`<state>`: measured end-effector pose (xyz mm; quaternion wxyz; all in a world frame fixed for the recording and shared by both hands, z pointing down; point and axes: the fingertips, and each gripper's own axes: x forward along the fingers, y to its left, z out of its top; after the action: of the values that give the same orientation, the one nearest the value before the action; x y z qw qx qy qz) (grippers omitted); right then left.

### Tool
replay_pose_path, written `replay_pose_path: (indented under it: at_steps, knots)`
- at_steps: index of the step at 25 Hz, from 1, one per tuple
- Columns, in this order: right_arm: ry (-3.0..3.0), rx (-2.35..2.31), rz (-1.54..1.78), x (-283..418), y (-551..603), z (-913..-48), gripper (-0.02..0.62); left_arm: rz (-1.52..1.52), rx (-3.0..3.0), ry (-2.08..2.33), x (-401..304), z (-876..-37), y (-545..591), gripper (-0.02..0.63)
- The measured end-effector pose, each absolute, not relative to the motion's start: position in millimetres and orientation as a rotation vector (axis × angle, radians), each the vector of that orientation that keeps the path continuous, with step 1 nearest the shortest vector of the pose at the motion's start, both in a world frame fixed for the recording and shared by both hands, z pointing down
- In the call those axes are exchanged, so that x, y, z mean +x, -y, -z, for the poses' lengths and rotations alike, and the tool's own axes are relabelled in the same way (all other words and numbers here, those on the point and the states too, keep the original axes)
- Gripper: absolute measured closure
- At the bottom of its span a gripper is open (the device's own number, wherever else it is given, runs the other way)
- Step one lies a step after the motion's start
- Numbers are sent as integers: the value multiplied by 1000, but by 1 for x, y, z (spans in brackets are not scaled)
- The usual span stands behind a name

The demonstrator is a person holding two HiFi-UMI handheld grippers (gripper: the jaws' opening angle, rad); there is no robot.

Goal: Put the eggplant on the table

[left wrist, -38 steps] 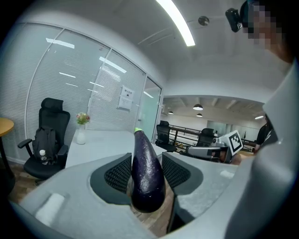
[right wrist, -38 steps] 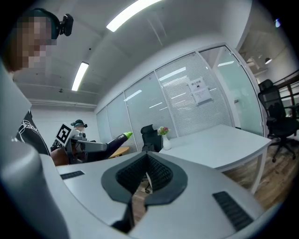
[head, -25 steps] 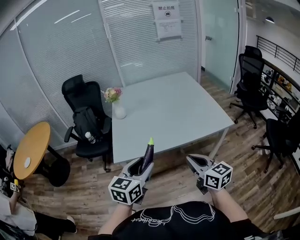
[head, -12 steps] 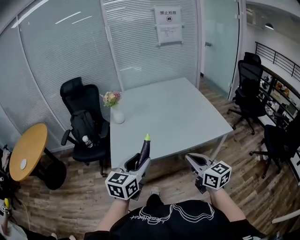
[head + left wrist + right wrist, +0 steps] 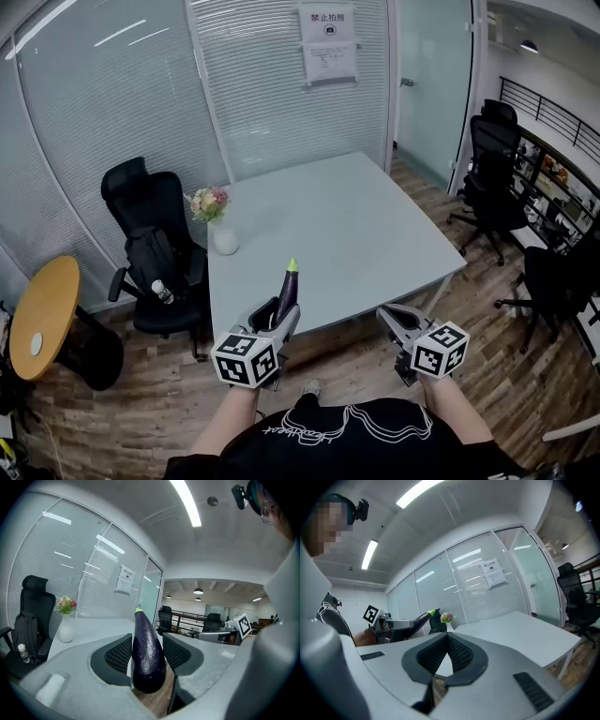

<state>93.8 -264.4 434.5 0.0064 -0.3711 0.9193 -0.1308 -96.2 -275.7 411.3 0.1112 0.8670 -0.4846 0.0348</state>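
A dark purple eggplant (image 5: 286, 296) with a green tip stands upright between the jaws of my left gripper (image 5: 279, 321), which is shut on it. In the left gripper view the eggplant (image 5: 146, 654) fills the gap in the left gripper (image 5: 148, 660), with both pads against its sides. It hangs over the wooden floor, just short of the near edge of the light grey table (image 5: 347, 225). My right gripper (image 5: 392, 317) is held beside it, to the right, shut and empty. In the right gripper view the right gripper (image 5: 447, 634) has its pads meeting at the tips, and the eggplant (image 5: 421, 617) shows at left.
A white vase of flowers (image 5: 221, 229) stands at the table's left edge. A black office chair (image 5: 141, 246) with a backpack and a bottle sits left of the table, and a round wooden table (image 5: 37, 315) lies further left. Black chairs (image 5: 491, 178) stand at right. Glass walls lie behind.
Both grippers have moved forward toward the table with the eggplant still held. The table's near edge is now closer, and the round wooden table has slid toward the left of the view.
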Motion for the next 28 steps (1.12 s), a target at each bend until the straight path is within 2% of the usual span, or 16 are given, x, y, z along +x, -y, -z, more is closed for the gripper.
replay_pose_path:
  at_steps: [20, 28]
  knots:
    - [-2821, -1326, 529, 94, 387, -465, 586, -266, 2421, 1365, -114, -495, 464, 396]
    - [-2841, -1364, 621, 90, 398, -499, 586, -335, 2332, 1319, -121, -560, 503, 396]
